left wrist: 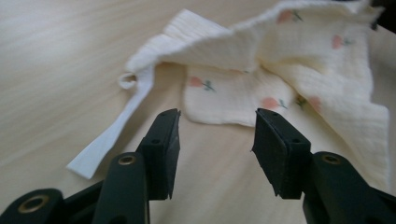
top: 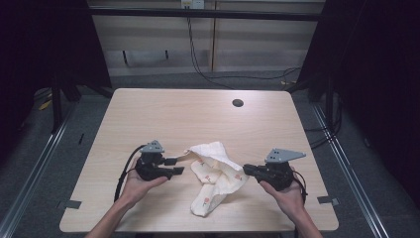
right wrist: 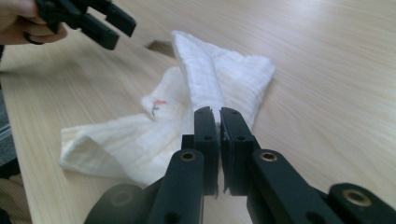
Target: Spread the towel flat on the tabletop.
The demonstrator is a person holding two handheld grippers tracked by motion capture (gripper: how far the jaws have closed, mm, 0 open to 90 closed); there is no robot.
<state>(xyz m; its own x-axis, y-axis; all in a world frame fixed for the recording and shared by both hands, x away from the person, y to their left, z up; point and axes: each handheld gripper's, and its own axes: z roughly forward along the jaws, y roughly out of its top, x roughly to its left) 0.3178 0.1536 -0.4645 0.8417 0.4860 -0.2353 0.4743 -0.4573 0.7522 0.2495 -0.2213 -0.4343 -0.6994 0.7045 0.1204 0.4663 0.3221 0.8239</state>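
A cream cloth [top: 215, 176] with small red prints lies crumpled on the front middle of the wooden table [top: 198, 114]. My left gripper [top: 174, 166] is at its left edge, open, its jaws [left wrist: 215, 128] bare, with the cloth [left wrist: 280, 60] just beyond the tips. A white strap [left wrist: 112, 135] with a loop trails from the cloth toward the left jaw. My right gripper [top: 246, 169] is at the cloth's right side, shut [right wrist: 218, 112] on a raised fold of the cloth [right wrist: 140, 140]. The left gripper [right wrist: 100, 23] also shows in the right gripper view, at the top left.
A dark round hole [top: 237, 103] sits in the tabletop at the back right. Bare wood lies behind the cloth. Metal rails run along both sides of the table, and cables hang at the back wall.
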